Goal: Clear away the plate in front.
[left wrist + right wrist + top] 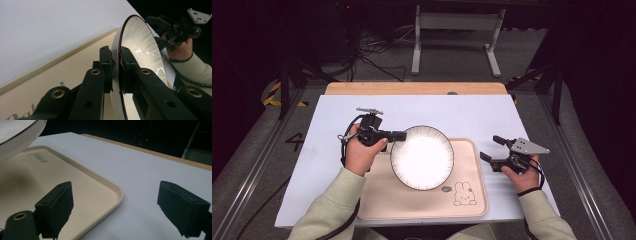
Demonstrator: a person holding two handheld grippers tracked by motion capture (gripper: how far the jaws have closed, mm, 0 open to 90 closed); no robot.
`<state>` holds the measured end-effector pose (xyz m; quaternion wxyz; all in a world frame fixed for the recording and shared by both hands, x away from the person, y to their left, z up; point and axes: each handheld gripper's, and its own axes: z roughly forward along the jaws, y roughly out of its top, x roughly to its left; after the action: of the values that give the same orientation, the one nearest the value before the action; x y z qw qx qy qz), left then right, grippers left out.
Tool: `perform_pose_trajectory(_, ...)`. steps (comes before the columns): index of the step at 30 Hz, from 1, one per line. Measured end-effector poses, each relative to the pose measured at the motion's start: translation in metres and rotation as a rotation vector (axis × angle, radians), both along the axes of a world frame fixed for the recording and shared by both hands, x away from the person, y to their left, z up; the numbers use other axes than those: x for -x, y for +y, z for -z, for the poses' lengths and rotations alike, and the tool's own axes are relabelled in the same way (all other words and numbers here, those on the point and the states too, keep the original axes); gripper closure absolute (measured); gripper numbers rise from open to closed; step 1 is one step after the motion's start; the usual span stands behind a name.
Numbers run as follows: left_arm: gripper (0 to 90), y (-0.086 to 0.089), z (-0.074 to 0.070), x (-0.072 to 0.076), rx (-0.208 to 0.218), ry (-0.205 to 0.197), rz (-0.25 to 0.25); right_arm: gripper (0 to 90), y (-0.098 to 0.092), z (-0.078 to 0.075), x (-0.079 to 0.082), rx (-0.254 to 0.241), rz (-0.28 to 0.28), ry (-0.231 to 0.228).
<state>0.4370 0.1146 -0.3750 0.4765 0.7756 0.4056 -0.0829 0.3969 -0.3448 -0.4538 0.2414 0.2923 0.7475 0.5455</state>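
A white plate (422,157) with a dark, finely striped rim is shown held over the beige tray (472,205), which serves as the landmark here. The left gripper (401,135) is clamped on the plate's rim at the side nearest the tray's left edge; in the left gripper view its two black jaws are seen pinching the thin rim from both faces, one pad on the underside, one on the glazed inner face. In the right gripper view the plate's underside is seen clear above the tray floor, so the plate is judged to be carried and not yet set down; whether its far edge touches the tray cannot be told.

The right gripper (492,150) is held just beyond the tray's right edge, above the pale tabletop (472,112), with its jaws spread wide and nothing between them.

The step in hand is judged to be the placing of the plate on the tray. It is best done with the plate levelled before descent, since a single rim grip leaves the far side free to sag. The plate should be lowered slowly toward the tray's middle, short of the rabbit drawing (464,194) at the near right corner, and the grip released only once the base is fully borne. The idle gripper is best kept off the tray.
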Motion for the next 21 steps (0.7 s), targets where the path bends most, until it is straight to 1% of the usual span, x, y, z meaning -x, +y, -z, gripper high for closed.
perform_pose_trajectory(9,82.4,-0.013,0.015,-0.002,-0.056,0.051,0.056,13.6,0.000,0.000,0.000,0.002,-0.002,-0.004)
perform_pose_trajectory(14,82.4,-0.016,0.022,-0.005,-0.069,0.078,0.082,13.6,0.000,0.000,0.000,0.002,-0.003,-0.004)
perform_pose_trajectory(16,82.3,-0.018,0.024,-0.006,-0.076,0.096,0.090,13.6,0.000,0.000,0.000,0.002,-0.003,-0.004)
perform_pose_trajectory(19,82.2,-0.019,0.026,-0.007,-0.091,0.103,0.095,13.7,0.000,0.000,0.000,0.003,-0.003,-0.004)
perform_pose_trajectory(21,82.2,-0.020,0.027,-0.007,-0.091,0.108,0.097,13.7,0.000,0.000,0.000,0.002,-0.002,-0.002)
